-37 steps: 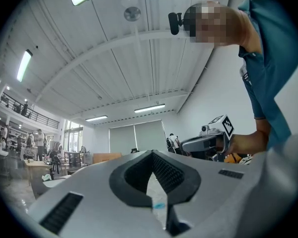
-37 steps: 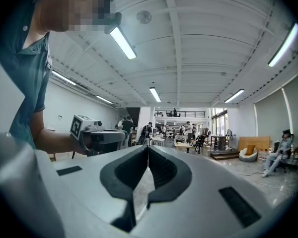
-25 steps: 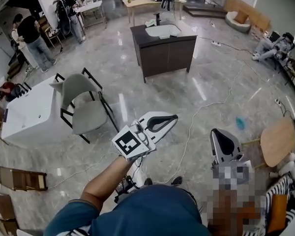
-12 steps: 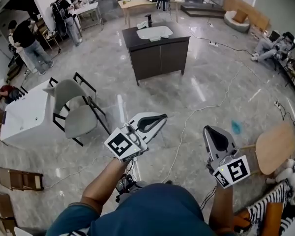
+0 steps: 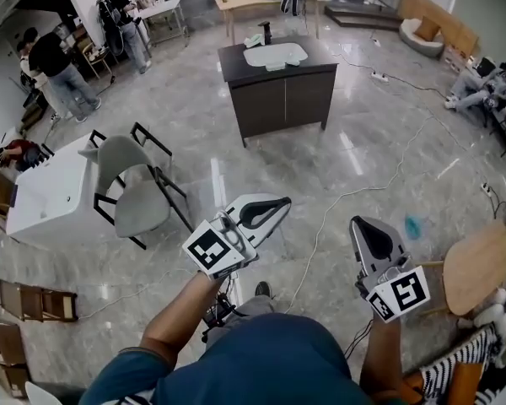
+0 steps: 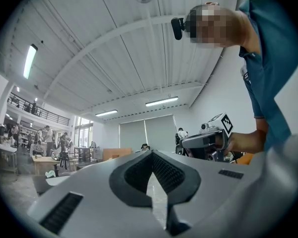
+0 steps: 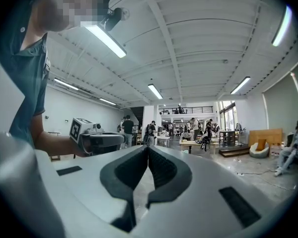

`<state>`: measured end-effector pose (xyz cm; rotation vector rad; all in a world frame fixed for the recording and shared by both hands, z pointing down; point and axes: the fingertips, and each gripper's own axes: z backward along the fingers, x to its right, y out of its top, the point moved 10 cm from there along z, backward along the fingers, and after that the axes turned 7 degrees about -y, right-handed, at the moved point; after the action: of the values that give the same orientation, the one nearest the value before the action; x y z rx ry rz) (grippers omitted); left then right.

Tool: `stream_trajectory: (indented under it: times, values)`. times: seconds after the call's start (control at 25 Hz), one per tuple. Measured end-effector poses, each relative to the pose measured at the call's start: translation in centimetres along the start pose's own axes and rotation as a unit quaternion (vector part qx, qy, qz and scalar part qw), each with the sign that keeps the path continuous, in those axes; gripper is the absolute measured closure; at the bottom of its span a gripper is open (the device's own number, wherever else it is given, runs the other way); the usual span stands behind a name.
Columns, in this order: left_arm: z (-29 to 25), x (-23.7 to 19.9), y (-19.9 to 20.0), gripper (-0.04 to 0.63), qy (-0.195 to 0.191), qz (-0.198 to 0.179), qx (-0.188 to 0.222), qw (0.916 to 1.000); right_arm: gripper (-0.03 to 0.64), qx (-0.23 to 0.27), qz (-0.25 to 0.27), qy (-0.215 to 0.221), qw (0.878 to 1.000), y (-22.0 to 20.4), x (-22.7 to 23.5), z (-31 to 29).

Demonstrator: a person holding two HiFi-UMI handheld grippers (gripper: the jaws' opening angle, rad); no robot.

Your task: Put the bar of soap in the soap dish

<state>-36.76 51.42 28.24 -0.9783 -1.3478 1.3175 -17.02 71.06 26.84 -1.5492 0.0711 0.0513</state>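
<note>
No bar of soap or soap dish can be made out in any view. A dark vanity cabinet with a white sink and a black tap stands far ahead across the floor. My left gripper is held level in front of the person, shut and empty; its pads meet in the left gripper view. My right gripper is beside it, also level, shut with nothing between its jaws. Each gripper shows in the other's view: the right gripper, the left gripper.
A grey chair and a white bathtub stand at the left. A cable runs over the marble floor. A round wooden table is at the right. Several people stand at the back left near tables.
Both grippers have travelled on with the person over the floor. The right gripper's marker cube, hidden a second ago, now shows. Both stay shut.
</note>
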Motion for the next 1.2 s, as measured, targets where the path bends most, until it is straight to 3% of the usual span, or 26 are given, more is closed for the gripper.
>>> stream_trajectory:
  times: [0.72,1.2]
  values:
    - [-2.6,-13.5,-2.4,0.594,-0.054,0.012,0.012,0.9984,0.603,-0.017,0.006,-0.047,0.999,-0.2,3.5,-11.6]
    - [-9.3,-17.2,-3.3,0.594,-0.020,0.012,-0.008,0.9997,0.603,-0.010,-0.007,-0.014,1.000,-1.6,12.6,-14.9]
